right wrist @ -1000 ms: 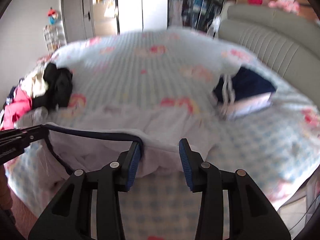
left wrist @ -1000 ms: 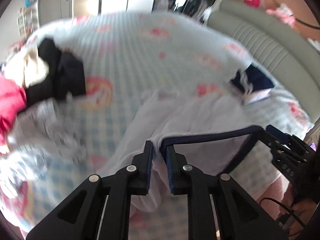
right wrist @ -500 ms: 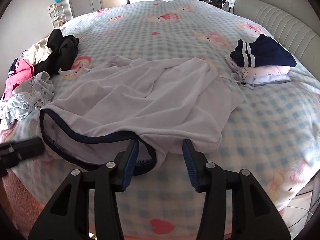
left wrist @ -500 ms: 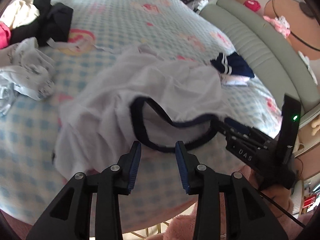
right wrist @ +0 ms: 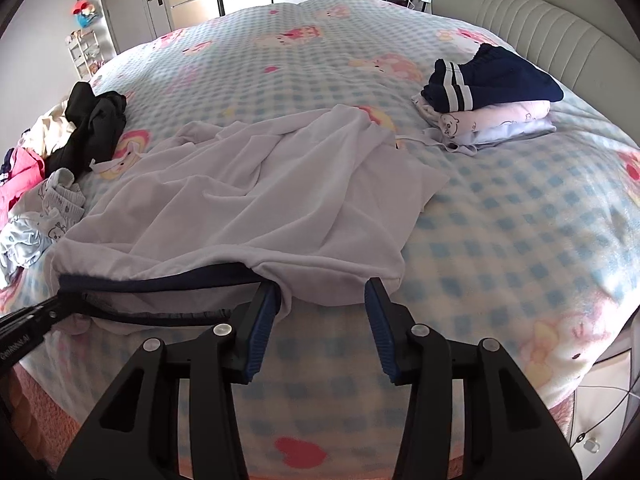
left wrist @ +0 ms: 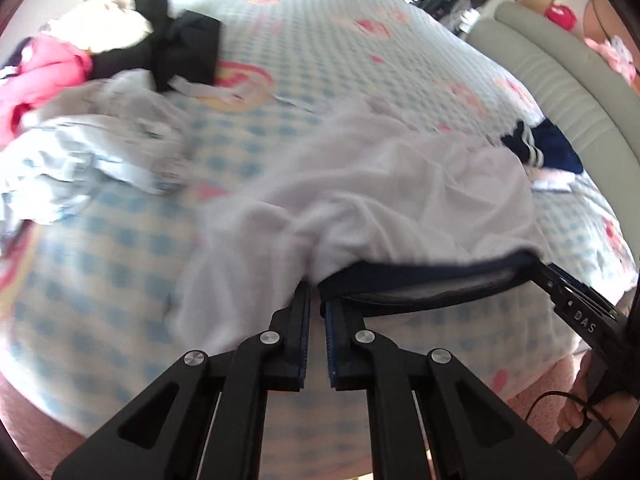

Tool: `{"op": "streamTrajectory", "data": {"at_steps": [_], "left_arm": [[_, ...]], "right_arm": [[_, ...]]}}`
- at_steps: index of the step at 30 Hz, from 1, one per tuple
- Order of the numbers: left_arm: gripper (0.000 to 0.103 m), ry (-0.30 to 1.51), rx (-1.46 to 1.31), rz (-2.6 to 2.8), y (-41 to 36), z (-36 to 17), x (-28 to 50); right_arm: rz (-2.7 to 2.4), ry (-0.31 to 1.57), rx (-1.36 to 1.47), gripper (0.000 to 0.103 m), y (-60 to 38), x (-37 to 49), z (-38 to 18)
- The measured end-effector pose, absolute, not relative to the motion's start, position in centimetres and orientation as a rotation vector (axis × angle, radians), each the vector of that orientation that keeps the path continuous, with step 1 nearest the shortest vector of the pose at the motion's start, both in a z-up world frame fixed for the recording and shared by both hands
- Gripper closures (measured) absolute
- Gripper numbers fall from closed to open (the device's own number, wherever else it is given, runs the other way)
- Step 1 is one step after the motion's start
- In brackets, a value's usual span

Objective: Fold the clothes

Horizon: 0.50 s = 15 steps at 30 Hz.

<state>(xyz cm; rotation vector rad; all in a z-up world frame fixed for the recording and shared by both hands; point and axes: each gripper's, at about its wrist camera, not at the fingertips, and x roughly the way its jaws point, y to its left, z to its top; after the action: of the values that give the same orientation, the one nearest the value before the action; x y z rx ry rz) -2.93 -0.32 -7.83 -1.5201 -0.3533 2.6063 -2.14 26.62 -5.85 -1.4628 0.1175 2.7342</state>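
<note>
A white garment (right wrist: 256, 196) with a dark navy band (right wrist: 156, 282) lies spread on the bed, its banded edge toward me. My left gripper (left wrist: 316, 308) is shut on the navy band (left wrist: 424, 274) at the garment's near edge. My right gripper (right wrist: 322, 292) is open, its left finger (right wrist: 262, 312) against the band's right end and white cloth between the jaws. The right gripper also shows at the right of the left wrist view (left wrist: 576, 308), at the band's other end.
The bed has a blue checked blanket (right wrist: 500, 220). A folded stack with a navy striped item (right wrist: 488, 80) sits at the back right. A heap of unfolded clothes, black (right wrist: 94, 124), pink and white, lies at the left. A padded headboard (right wrist: 540, 16) runs along the right.
My left gripper, open half a second ago, has closed on the navy band. The right gripper stays open at the band's other end. The garment's near edge is pulled tauter.
</note>
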Motion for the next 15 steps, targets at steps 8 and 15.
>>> {"op": "streamTrajectory", "data": {"at_steps": [8,15], "left_arm": [[0.095,-0.263,-1.435,2.478,-2.1,-5.0,-0.3],[0.093,-0.248,-1.471,2.250,-1.3,-6.4,-0.4]], "right_arm": [[2.795,0.173,-1.478,0.056,26.0,0.9,-3.9],[2.841,0.326,-1.597,0.054,26.8,1.7,-4.4]]}}
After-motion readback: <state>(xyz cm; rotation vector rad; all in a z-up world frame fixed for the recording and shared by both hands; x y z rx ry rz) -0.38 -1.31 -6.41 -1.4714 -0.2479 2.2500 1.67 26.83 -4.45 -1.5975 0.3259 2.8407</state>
